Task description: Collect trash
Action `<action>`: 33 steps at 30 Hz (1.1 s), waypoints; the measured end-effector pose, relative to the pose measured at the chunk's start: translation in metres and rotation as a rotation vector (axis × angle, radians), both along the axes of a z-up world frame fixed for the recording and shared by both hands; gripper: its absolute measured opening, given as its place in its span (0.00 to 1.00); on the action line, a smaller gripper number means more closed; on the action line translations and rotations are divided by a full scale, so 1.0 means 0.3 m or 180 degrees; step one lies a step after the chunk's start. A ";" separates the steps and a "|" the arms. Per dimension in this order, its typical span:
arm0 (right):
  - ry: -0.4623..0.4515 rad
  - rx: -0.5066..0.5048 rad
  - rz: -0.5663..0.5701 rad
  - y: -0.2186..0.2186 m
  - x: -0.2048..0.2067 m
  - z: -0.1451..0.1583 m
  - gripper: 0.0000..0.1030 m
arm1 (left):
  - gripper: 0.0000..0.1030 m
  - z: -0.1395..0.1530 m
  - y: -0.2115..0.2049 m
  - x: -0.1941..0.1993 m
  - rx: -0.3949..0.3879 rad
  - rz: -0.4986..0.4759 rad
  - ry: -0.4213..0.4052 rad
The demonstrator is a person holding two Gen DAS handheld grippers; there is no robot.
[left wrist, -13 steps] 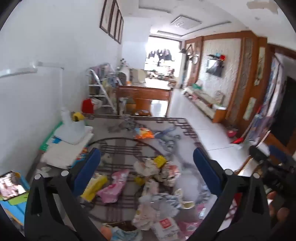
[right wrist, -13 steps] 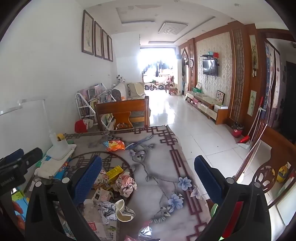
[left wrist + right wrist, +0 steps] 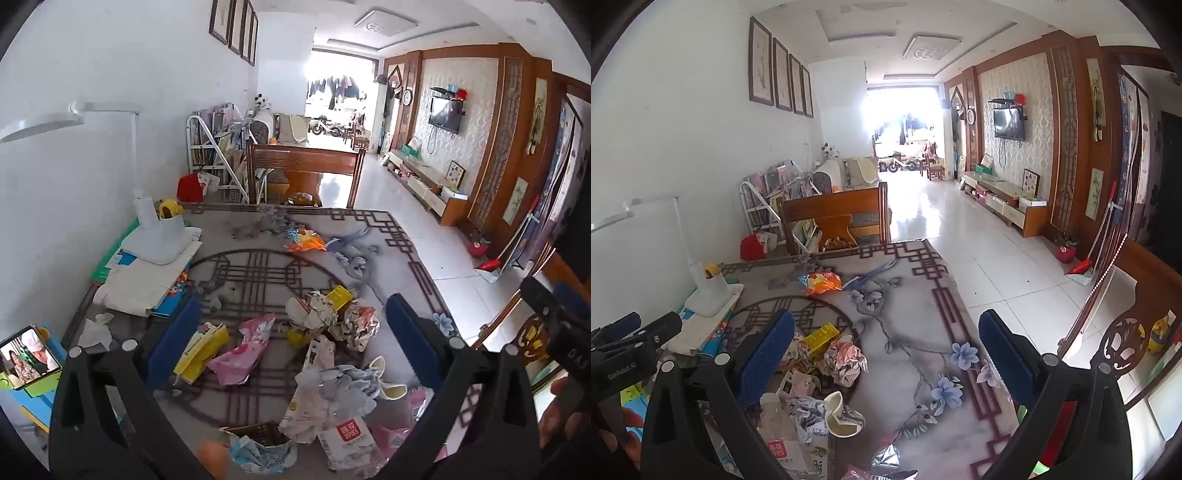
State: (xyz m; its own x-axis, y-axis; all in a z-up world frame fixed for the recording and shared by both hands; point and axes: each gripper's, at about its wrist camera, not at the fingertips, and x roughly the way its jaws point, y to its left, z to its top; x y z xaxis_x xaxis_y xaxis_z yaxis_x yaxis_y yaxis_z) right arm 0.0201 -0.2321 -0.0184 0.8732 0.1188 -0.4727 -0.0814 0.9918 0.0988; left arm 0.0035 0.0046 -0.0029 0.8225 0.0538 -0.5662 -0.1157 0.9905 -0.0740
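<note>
Hovering above the patterned table [image 3: 399, 236], my left gripper [image 3: 291, 332] is spread wide with nothing between its pads; the yellow wrapper [image 3: 203, 350], pink wrapper [image 3: 243, 347] and crumpled foil [image 3: 356, 321] lie scattered below. My right gripper [image 3: 886, 354] is equally wide and empty, with the split paper cup [image 3: 836, 410] beneath, toward its left finger.

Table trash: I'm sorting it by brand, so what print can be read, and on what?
"1985": red label on the white pack at the near edge; the characters above it are unclear.
Yellow packet: dark print, too small to read.
Yellow box: blurred.
Orange wrapper: blurred.
</note>
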 end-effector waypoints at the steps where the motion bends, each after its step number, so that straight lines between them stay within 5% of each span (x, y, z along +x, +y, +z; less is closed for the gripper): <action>1: 0.0004 0.0000 0.0000 0.004 0.005 -0.015 0.93 | 0.95 0.005 0.001 -0.002 -0.0004 -0.0008 -0.0007; 33: 0.0108 0.0024 -0.0009 0.011 0.051 -0.025 0.93 | 0.95 -0.049 0.013 0.044 0.0037 0.0007 0.0031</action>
State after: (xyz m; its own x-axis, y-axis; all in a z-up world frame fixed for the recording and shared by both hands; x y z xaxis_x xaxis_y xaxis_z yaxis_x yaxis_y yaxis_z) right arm 0.0354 -0.2289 -0.0258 0.8569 0.1199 -0.5013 -0.0750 0.9912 0.1089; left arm 0.0168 0.0086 -0.0175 0.8169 0.0622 -0.5734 -0.1186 0.9910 -0.0615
